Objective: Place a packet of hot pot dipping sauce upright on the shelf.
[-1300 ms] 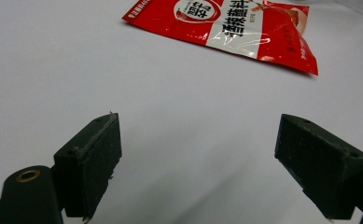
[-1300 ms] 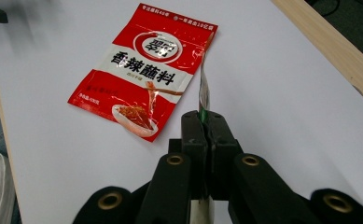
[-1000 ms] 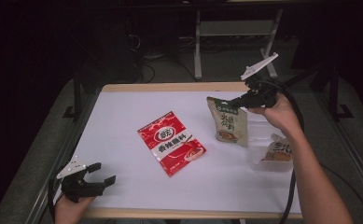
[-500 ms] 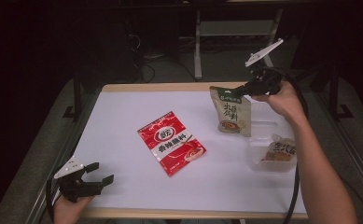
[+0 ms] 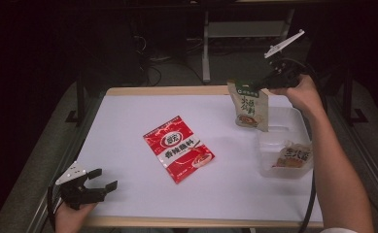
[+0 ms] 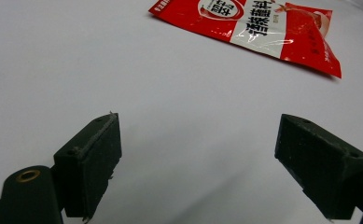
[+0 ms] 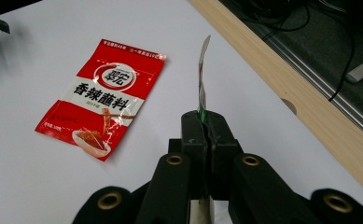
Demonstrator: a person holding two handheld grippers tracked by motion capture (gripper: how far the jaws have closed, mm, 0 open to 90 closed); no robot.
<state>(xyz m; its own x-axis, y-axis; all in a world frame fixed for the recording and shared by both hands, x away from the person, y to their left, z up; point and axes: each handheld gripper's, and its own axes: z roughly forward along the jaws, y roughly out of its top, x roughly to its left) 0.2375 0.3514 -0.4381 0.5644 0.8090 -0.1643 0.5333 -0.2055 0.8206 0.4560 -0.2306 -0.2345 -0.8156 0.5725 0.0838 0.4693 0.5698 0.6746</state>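
Note:
My right gripper (image 5: 259,85) is shut on the top edge of a beige, green-topped sauce packet (image 5: 249,105), which hangs in the air over the table's far right. Seen edge-on in the right gripper view, the packet (image 7: 201,84) sticks up from my clamped right gripper (image 7: 206,122). A red sauce packet (image 5: 178,148) lies flat at the middle of the white table, and the red packet (image 7: 102,95) is also visible past the jaws. My left gripper (image 5: 105,179) rests open at the near left corner; between its wide-apart pads (image 6: 91,163) is bare table, with the red packet (image 6: 249,28) beyond.
A clear plastic tub (image 5: 269,141) stands at the right of the white table (image 5: 128,116), just below the hanging packet, with another beige packet (image 5: 291,156) inside. The wooden table edge (image 7: 310,93) runs along the far side, with dark floor and cables beyond.
My right gripper has lifted the green-topped packet up and to the right, toward the tub. My left gripper has drifted slightly nearer the front edge and stays open.

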